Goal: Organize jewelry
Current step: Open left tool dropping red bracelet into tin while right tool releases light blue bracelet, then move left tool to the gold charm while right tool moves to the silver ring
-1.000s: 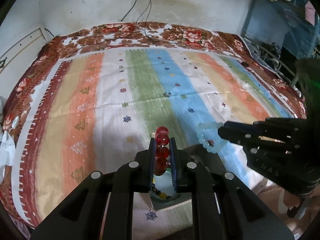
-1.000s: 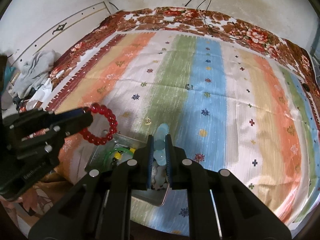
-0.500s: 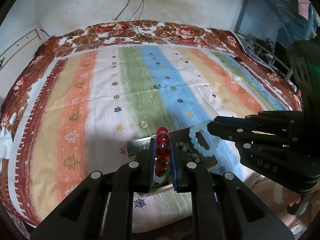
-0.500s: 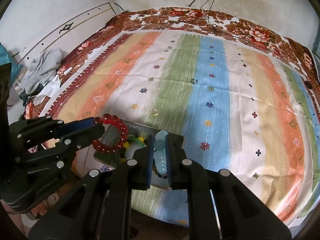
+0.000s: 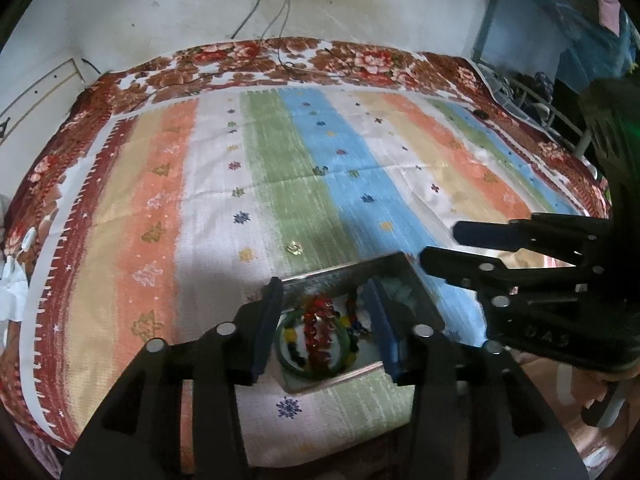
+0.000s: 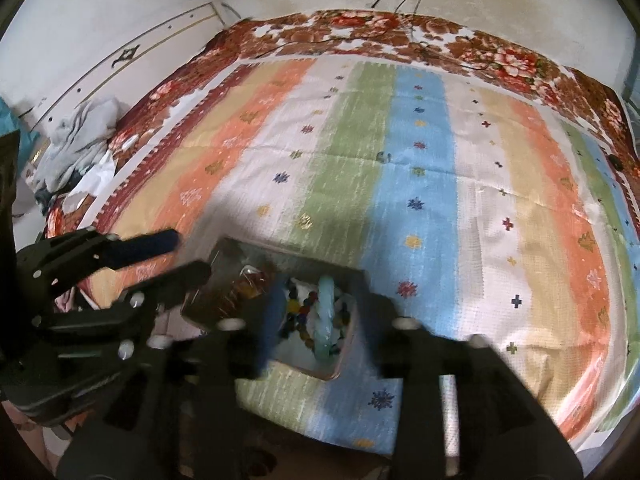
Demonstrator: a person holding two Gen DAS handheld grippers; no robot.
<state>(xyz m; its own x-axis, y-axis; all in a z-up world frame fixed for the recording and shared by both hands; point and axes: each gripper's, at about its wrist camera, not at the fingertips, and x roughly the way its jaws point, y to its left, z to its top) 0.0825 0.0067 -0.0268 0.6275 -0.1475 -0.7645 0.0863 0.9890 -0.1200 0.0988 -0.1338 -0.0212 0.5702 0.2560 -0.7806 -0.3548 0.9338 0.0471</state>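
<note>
A shiny metal jewelry box (image 5: 420, 300) sits on the striped bedspread near the front edge. It holds a green bangle (image 5: 288, 362), a red bead bracelet (image 5: 316, 328) and several coloured beads. In the right wrist view the box (image 6: 352, 340) also holds a pale blue bracelet (image 6: 326, 316). My left gripper (image 5: 326, 308) is open and empty just above the box. My right gripper (image 6: 318, 312) is open above the box too, and it shows at the right of the left wrist view (image 5: 440, 246).
The striped bedspread (image 5: 280, 184) covers a wide bed with a floral border. A small gold trinket (image 5: 294, 247) lies on the green stripe beyond the box. Crumpled clothes (image 6: 76, 140) lie off the bed's left side. Cables (image 5: 276, 12) hang from a wall socket.
Both grippers opened. The red bead bracelet dropped from my left gripper into the box, and the pale blue bracelet dropped from my right gripper into the box.
</note>
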